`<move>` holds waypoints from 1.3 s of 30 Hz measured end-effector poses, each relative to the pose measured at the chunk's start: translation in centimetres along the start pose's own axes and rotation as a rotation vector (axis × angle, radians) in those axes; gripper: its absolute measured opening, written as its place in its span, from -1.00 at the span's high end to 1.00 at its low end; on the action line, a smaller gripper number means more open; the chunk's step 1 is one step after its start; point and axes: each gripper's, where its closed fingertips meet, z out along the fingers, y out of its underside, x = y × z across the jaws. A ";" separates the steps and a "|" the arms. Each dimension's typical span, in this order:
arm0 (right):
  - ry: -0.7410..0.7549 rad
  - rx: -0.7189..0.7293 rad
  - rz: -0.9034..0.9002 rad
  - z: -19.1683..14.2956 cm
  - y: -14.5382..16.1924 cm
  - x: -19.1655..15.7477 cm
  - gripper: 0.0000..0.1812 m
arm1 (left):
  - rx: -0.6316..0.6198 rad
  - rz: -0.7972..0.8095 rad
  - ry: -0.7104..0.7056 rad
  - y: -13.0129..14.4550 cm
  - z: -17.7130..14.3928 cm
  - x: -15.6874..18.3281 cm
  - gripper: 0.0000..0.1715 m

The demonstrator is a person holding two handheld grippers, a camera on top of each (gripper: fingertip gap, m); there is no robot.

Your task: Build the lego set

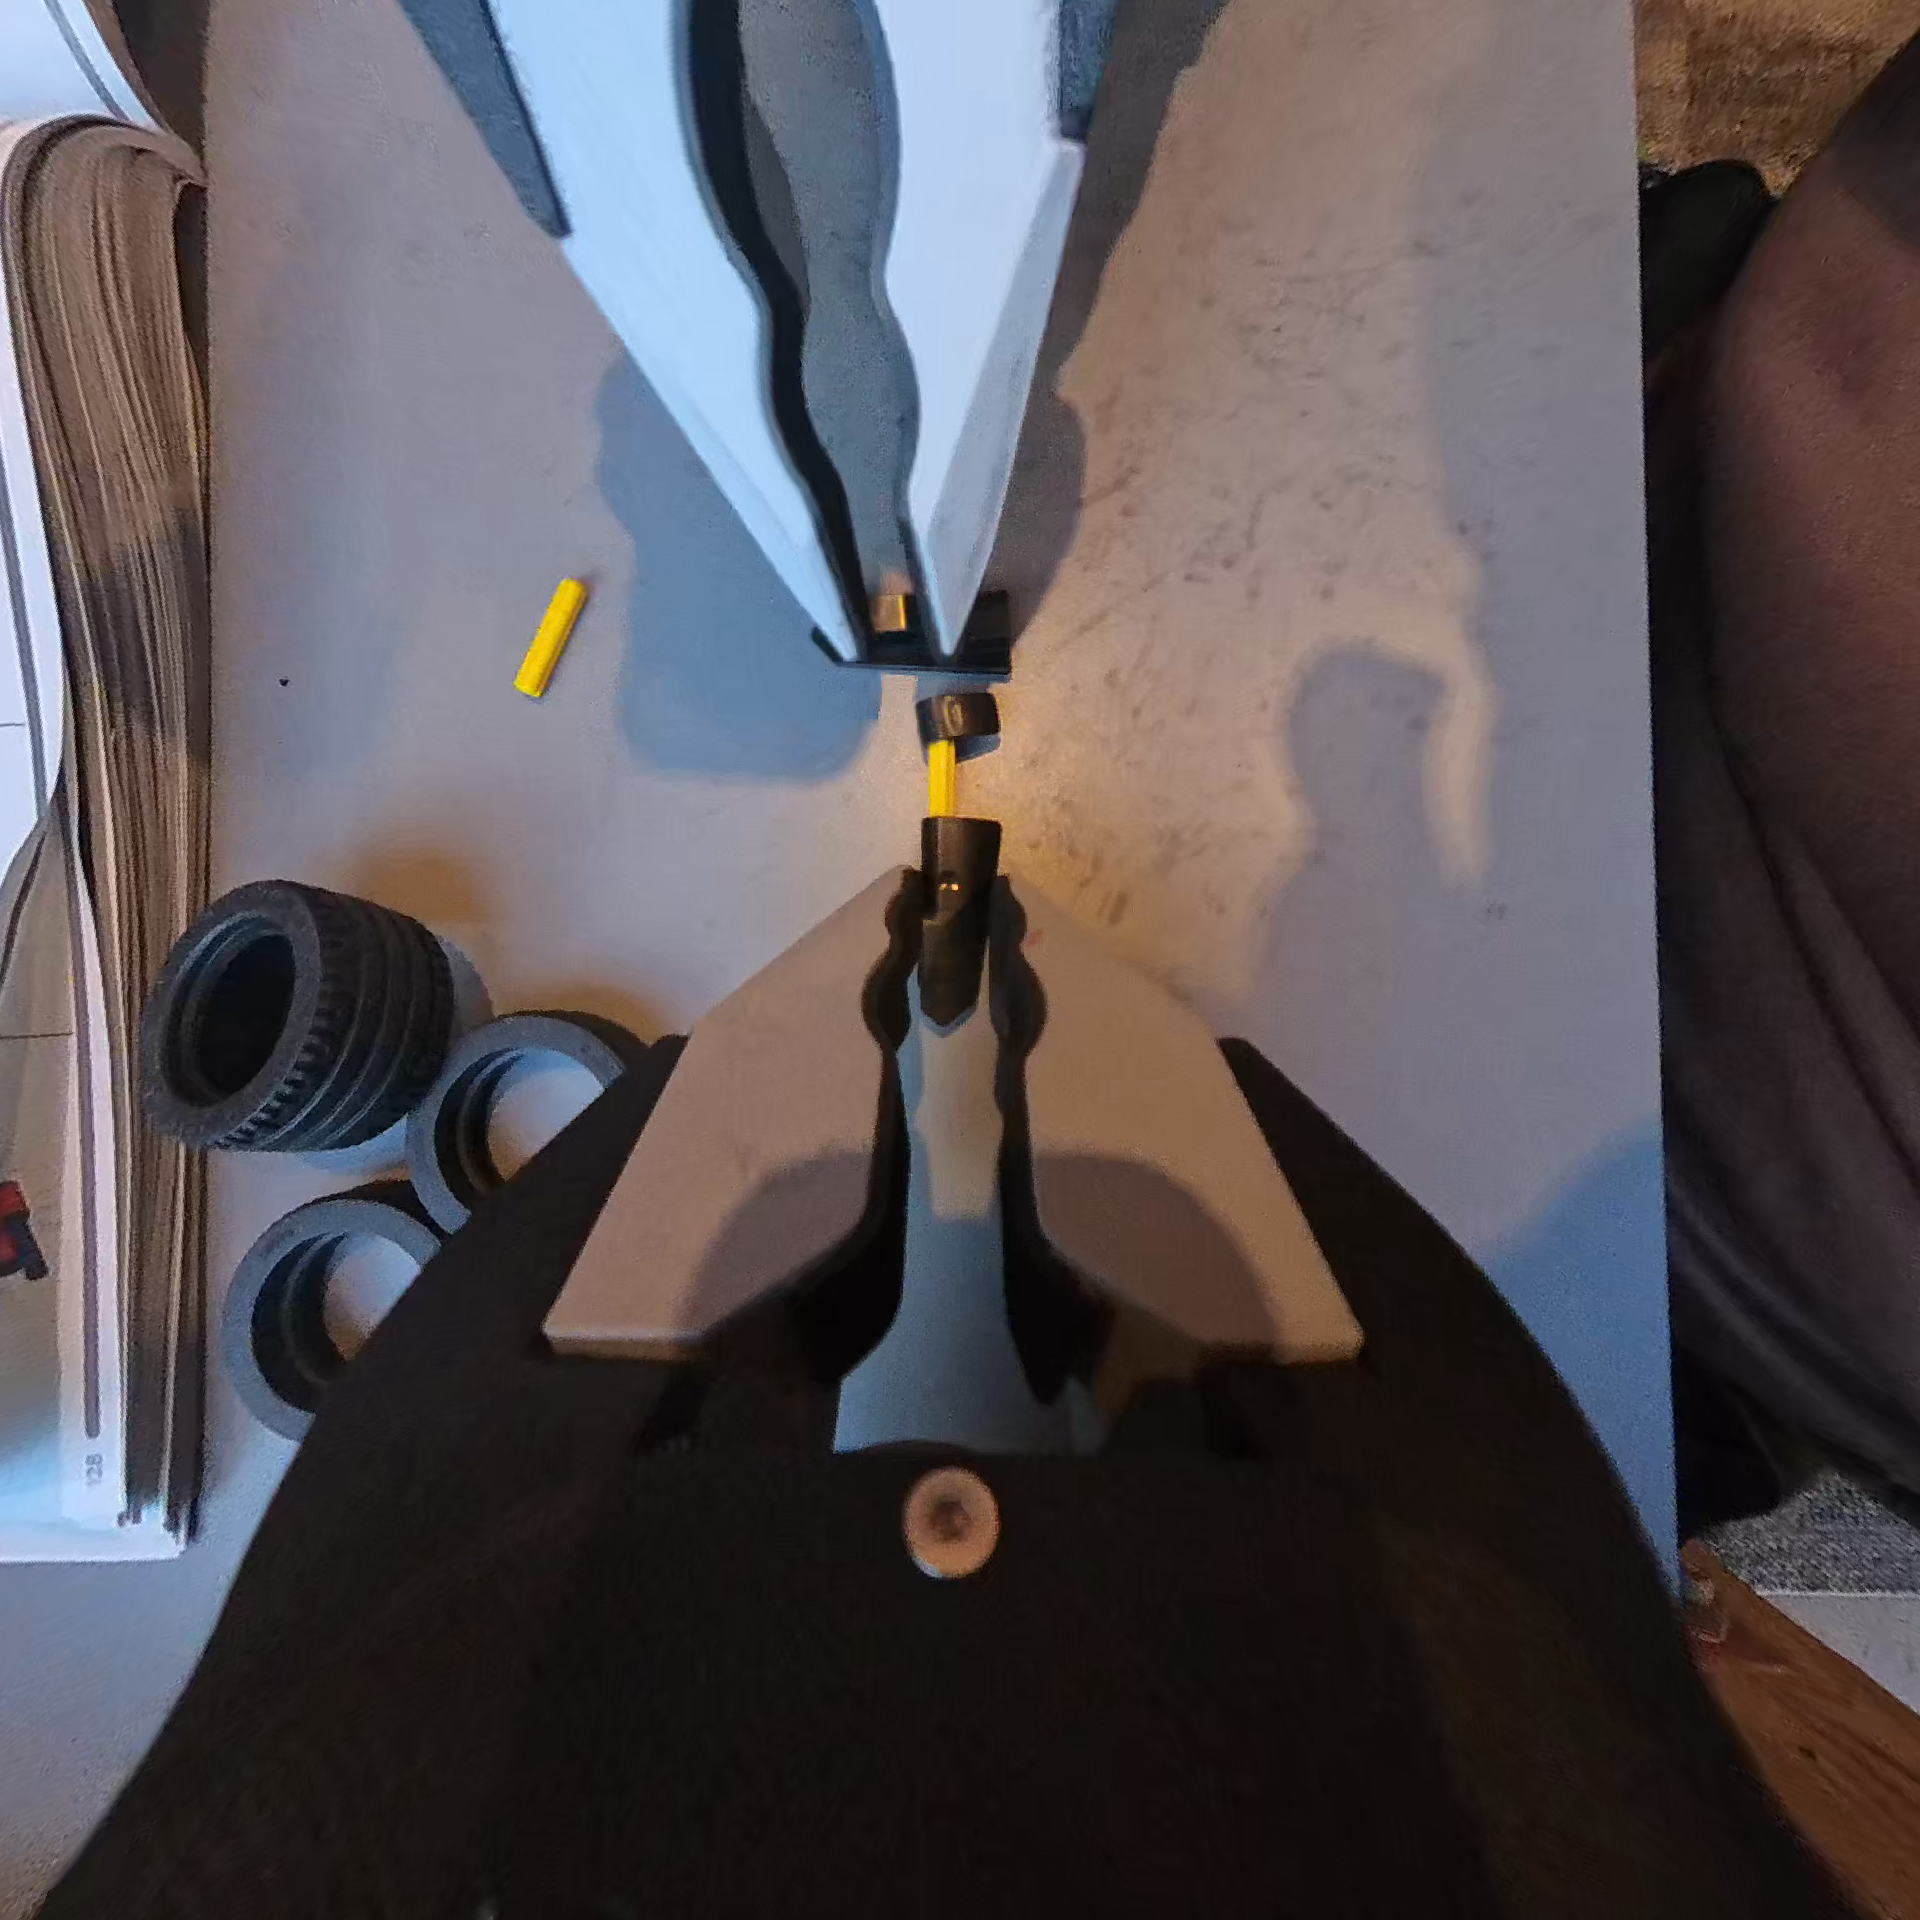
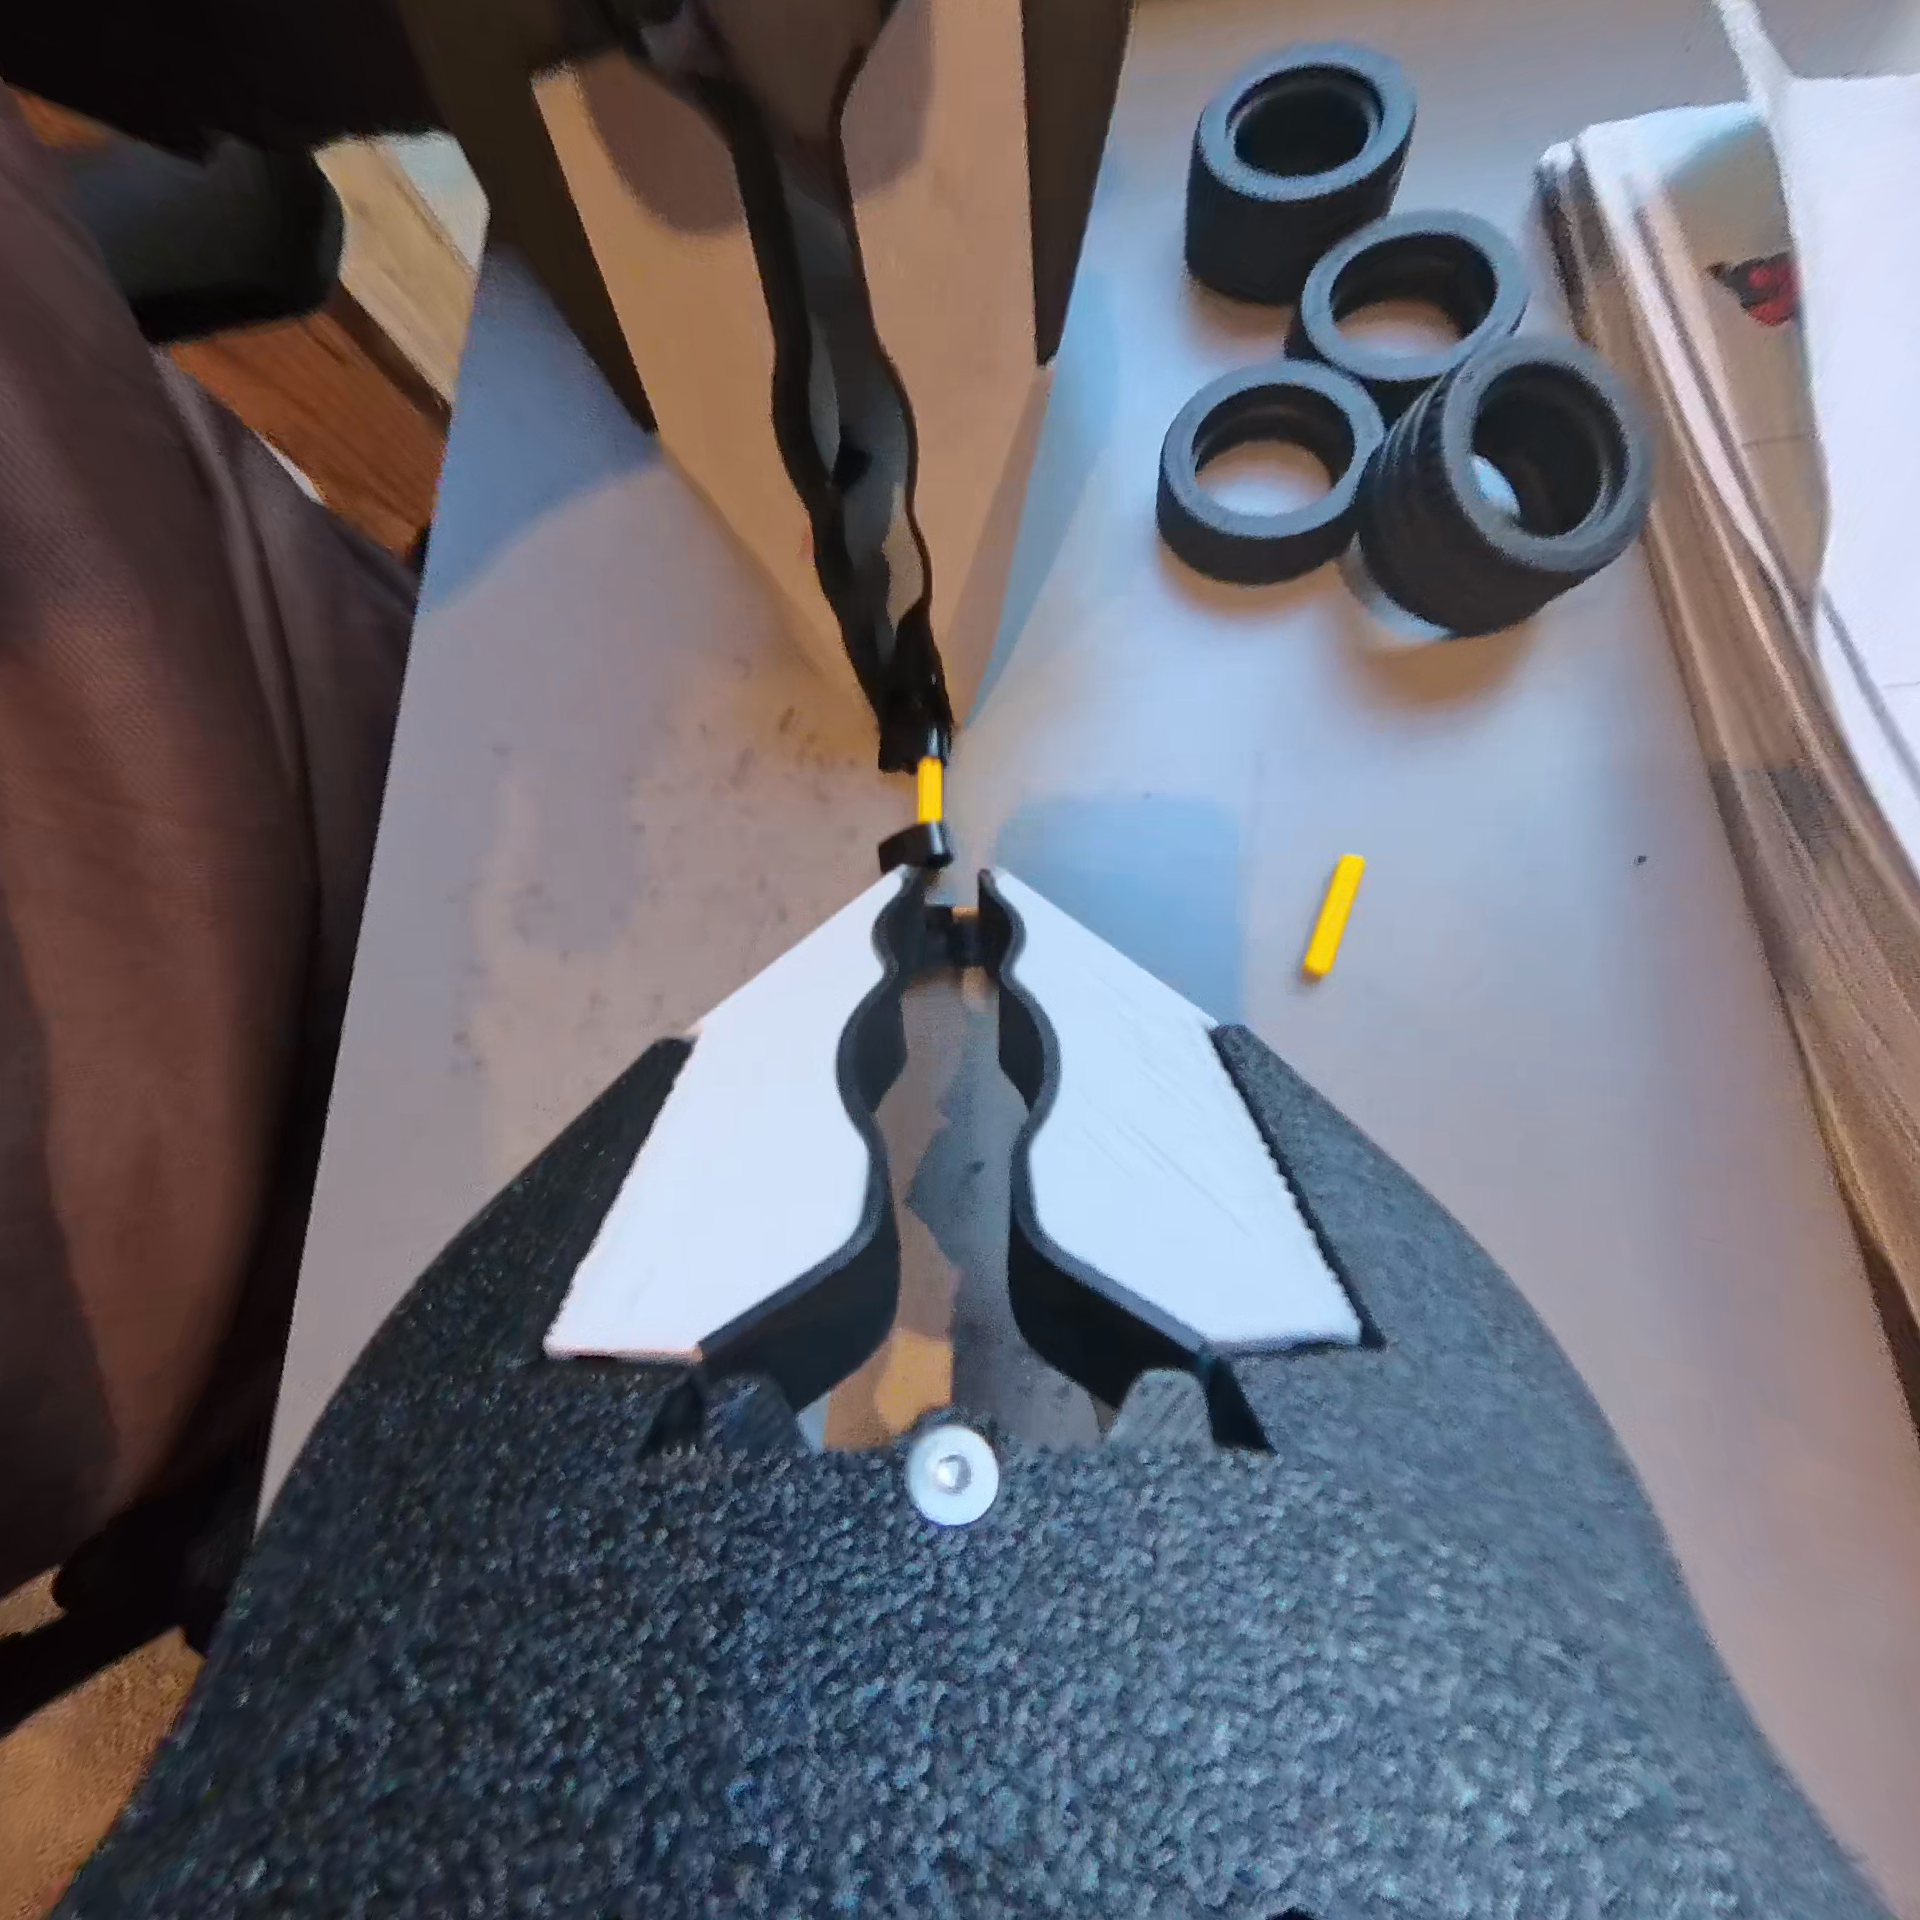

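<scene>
L gripper (image 1: pixel 956 883) clamping black connector (image 1: pixel 954 914) w/ yellow axle (image 1: pixel 941 777), four tyres (image 2: pixel 1403 395) loose on table (image 2: pixel 644 935)

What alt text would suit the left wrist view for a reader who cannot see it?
The left gripper clamps a black connector with a yellow axle, tip to tip with the right gripper. Black tyres lie left.

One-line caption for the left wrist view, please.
Left claw shut on a black connector with a yellow axle, facing the right claw; spare axle and tires alongside.
</scene>
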 end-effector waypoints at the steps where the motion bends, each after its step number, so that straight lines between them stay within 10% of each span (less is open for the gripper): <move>1: 0.012 -0.022 -0.015 0.2 0.3 0.0 0.91 | 0.001 0.000 -0.001 0.0 0.0 0.0 0.88; 39: 0.031 -0.069 -0.113 0.8 0.4 0.0 1.00 | 0.076 0.035 0.038 0.0 0.0 -0.2 0.88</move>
